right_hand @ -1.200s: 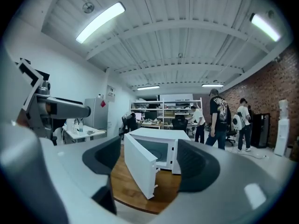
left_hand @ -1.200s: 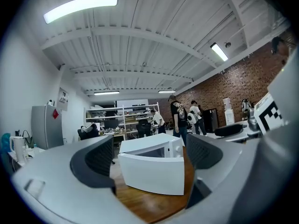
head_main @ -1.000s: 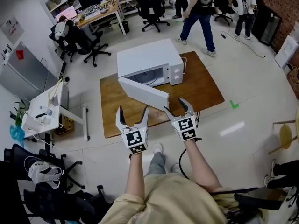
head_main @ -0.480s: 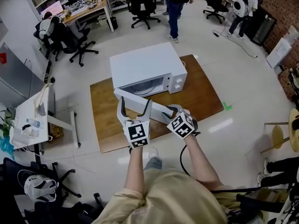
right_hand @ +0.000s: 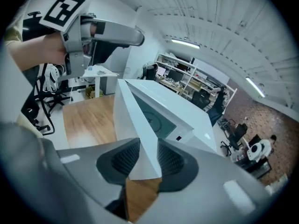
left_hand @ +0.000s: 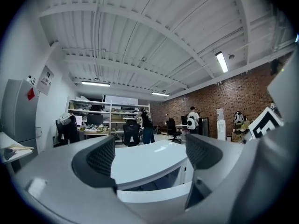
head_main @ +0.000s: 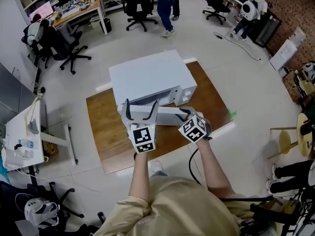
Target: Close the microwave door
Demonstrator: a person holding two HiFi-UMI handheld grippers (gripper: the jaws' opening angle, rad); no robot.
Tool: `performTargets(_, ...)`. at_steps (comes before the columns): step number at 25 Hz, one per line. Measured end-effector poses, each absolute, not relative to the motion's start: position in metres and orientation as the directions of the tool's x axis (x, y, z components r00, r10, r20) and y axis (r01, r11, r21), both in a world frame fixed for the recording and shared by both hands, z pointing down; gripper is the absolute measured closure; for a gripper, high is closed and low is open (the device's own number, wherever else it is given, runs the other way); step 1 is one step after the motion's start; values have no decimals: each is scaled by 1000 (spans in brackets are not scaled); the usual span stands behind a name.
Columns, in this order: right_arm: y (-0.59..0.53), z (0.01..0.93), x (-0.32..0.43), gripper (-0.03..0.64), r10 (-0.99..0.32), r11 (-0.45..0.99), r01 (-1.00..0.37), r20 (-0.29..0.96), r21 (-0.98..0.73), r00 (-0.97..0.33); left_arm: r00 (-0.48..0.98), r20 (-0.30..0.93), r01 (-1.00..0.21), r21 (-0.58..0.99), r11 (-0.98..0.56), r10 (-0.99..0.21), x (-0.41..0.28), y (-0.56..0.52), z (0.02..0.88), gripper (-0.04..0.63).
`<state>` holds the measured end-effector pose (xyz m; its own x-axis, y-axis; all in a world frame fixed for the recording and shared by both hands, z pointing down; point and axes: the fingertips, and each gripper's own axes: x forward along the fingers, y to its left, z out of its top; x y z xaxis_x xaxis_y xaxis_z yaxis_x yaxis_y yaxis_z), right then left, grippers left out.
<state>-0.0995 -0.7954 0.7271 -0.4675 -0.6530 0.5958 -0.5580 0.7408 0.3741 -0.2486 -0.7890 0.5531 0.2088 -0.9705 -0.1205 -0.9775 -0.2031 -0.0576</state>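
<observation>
A white microwave (head_main: 147, 75) stands on a low wooden board (head_main: 106, 127). Its door (head_main: 167, 116) hangs partly open, swung out towards me. My right gripper (head_main: 186, 112) is at the door's free end. In the right gripper view its jaws (right_hand: 144, 160) are closing, and both pads touch the door's thin white edge (right_hand: 140, 125) between them. My left gripper (head_main: 141, 106) stands open at the door's hinge side. In the left gripper view its jaws (left_hand: 152, 157) are wide apart, with the microwave's top (left_hand: 149, 160) and the door's upper edge (left_hand: 154, 195) seen between them.
Office chairs (head_main: 138, 1) and desks line the far wall, and people walk there. A white side table (head_main: 24, 132) stands at the left and a round stool (head_main: 285, 141) at the right. A black cable (head_main: 193, 166) runs along the floor by my right arm.
Both grippers moved forward to the microwave. The door swung in from wide open to partly open. The right gripper's jaws closed down on the door's free edge.
</observation>
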Motion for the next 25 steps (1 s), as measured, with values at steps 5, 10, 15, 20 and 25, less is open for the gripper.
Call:
performTargets(5,-828,733,-117,531,-719,665,-618,584,419,-378,246,-127,-969,-47,-242,-961,-278,-809,548,121)
performTargets(10,-835,725,-107,540,-748,635,-633,557,442,-361,269,-114,-962,-80,-261,-956,-261,-814,536,123)
performTargets(15,-855,718,-86,540,-748,638,-632,549,439,-374,229,-108,-970,-107,-218,-967,-246,-824,526,123)
performTargets(20,-870,721,-68,543,-730,663,-590,572,461,-374,182,-121,-979,-118,-168,-976,-224,-828,515,123)
performTargets(25,-876,717,-53,531,-682,711,-547,620,441,-387,162,-110,-980,-137,-146,-981,-206,-843,517,123)
